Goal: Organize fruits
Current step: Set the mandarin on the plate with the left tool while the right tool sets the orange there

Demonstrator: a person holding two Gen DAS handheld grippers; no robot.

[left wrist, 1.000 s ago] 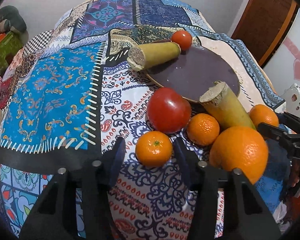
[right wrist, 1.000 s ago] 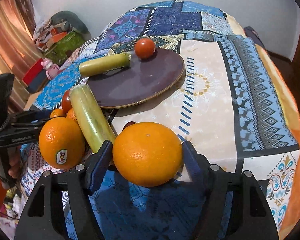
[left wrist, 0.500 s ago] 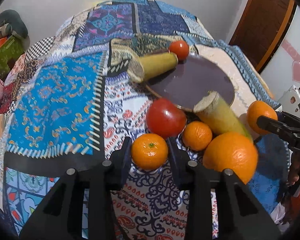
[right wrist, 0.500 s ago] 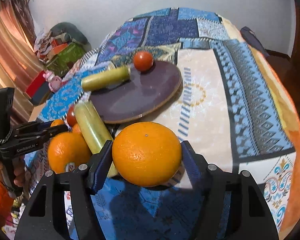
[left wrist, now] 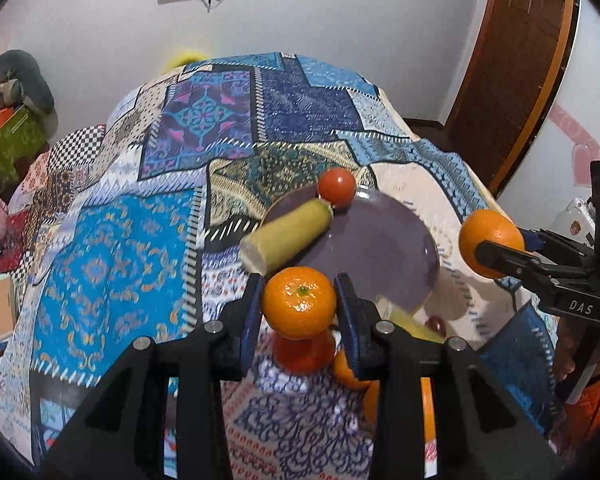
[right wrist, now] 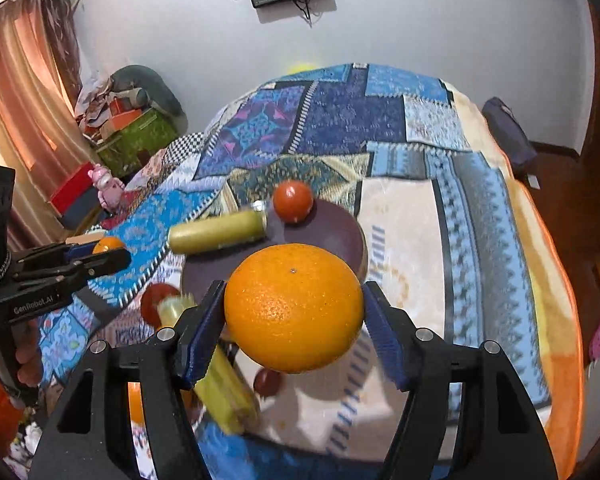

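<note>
My left gripper (left wrist: 299,304) is shut on a small orange (left wrist: 299,302) and holds it above the cloth, near the front rim of the dark round plate (left wrist: 380,248). My right gripper (right wrist: 294,322) is shut on a big orange (right wrist: 294,307), lifted in front of the plate (right wrist: 328,236). A small red tomato (left wrist: 336,187) and a yellow-green cane piece (left wrist: 286,236) rest on the plate's far edge. Below the left gripper lie a big tomato (left wrist: 304,352), another small orange (left wrist: 346,372) and a second cane piece (right wrist: 224,392).
The patchwork cloth (left wrist: 112,248) covers a bed. The right gripper with its orange shows at the right of the left wrist view (left wrist: 492,240). Boxes and clutter (right wrist: 132,136) stand at the far left. A brown door (left wrist: 512,72) is at the right.
Both grippers have risen with their oranges off the cloth. The left gripper closed on the small orange and lifted it toward the plate; the fruit pile now lies below.
</note>
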